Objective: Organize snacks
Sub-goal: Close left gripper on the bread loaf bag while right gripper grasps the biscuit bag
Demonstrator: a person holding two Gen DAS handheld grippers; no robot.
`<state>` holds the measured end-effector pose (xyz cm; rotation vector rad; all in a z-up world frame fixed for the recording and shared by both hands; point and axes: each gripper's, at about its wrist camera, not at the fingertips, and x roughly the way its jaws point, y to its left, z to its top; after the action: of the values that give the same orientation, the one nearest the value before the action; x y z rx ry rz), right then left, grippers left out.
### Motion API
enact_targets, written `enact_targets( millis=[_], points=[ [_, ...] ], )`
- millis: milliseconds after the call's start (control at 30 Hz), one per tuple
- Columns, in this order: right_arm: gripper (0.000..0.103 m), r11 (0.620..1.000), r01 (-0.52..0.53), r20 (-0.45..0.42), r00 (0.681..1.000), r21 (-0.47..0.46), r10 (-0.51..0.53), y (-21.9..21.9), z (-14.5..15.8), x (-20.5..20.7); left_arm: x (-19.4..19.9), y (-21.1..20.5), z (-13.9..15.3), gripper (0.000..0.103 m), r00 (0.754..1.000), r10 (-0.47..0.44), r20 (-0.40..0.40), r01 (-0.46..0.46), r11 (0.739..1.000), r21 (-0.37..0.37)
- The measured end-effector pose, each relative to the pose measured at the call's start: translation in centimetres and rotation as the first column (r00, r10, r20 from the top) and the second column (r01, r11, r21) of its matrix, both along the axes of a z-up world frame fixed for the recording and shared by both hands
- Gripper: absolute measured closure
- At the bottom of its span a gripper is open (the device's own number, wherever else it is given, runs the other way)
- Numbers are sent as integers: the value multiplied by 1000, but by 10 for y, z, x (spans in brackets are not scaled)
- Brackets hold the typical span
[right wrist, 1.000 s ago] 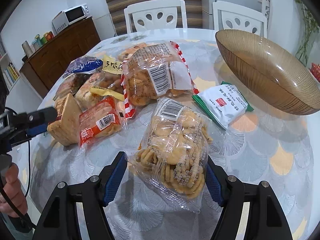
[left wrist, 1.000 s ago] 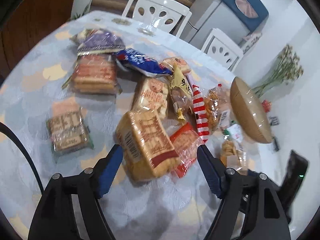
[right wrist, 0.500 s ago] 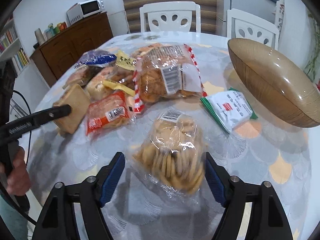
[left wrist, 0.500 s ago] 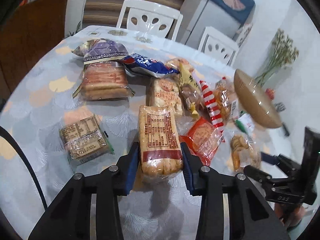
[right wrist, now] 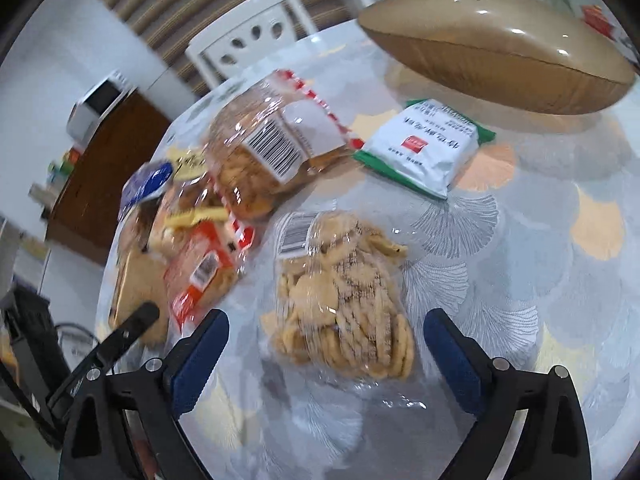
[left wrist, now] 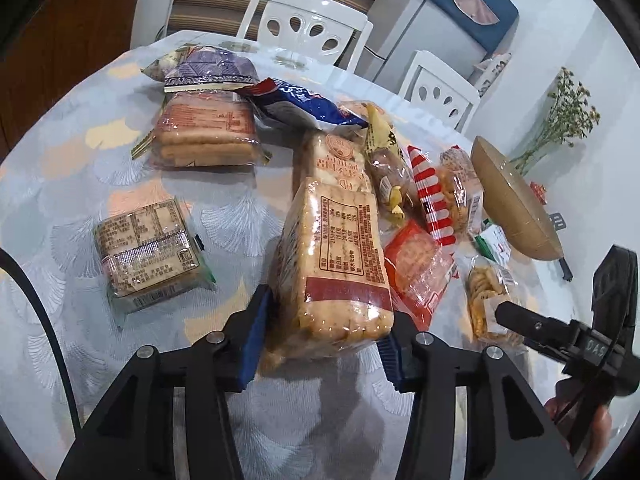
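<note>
My left gripper [left wrist: 324, 344] has a tall clear pack of tan biscuits [left wrist: 340, 248] with a red band between its blue pads. Both pads touch the pack's near end while the jaws are opening. The pack lies lengthwise away from me, its near end raised. In the right wrist view a clear bag of round crackers [right wrist: 344, 288] lies on the tablecloth between the wide-spread fingers of my right gripper [right wrist: 326, 320]. Its jaws are opening and neither pad touches the bag. A brown oval bowl [right wrist: 492, 52] stands at the far right.
Loose snacks crowd the table: a green-and-white packet [right wrist: 420, 144], a red-striped bag [right wrist: 272, 148], a red pack [left wrist: 416, 272], a square wrapped pack [left wrist: 148, 248], a large biscuit pack [left wrist: 206, 132], purple [left wrist: 208, 68] and blue [left wrist: 296, 104] bags. White chairs [left wrist: 304, 28] stand behind.
The left jaws closed onto the biscuit pack, which turned lengthwise between them, then eased a little wider. The right jaws spread wider around the cracker bag and the right gripper rolled.
</note>
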<state>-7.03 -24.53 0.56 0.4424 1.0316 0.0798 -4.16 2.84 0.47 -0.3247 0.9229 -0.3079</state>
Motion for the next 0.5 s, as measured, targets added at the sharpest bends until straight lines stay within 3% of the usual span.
enact_targets(
  millis=[100, 167, 200, 267, 400, 500],
  points=[
    [10, 998, 21, 37, 999, -51, -19, 6, 0, 0, -1, 1, -1, 56, 1000, 7, 3, -7, 1000, -2],
    [40, 989, 52, 64, 997, -137, -44, 9, 1, -3, -3, 0, 0, 58, 1000, 12, 12, -12, 1000, 18],
    [45, 985, 48, 82, 996, -163, -35, 11, 3, -4, -5, -1, 2, 63, 1000, 20, 21, -21, 999, 33],
    [48, 982, 34, 89, 996, -187, -17, 14, 5, -6, -12, -2, 9, 68, 997, 49, 59, -53, 997, 60],
    [48, 985, 12, 86, 996, -171, 3, 10, 7, -8, -21, 4, 23, 70, 991, 82, 102, -83, 997, 5],
    [48, 986, 19, 96, 995, -164, -3, 4, 12, -11, -27, 6, 39, 71, 983, 106, 148, -111, 994, 26]
  ],
)
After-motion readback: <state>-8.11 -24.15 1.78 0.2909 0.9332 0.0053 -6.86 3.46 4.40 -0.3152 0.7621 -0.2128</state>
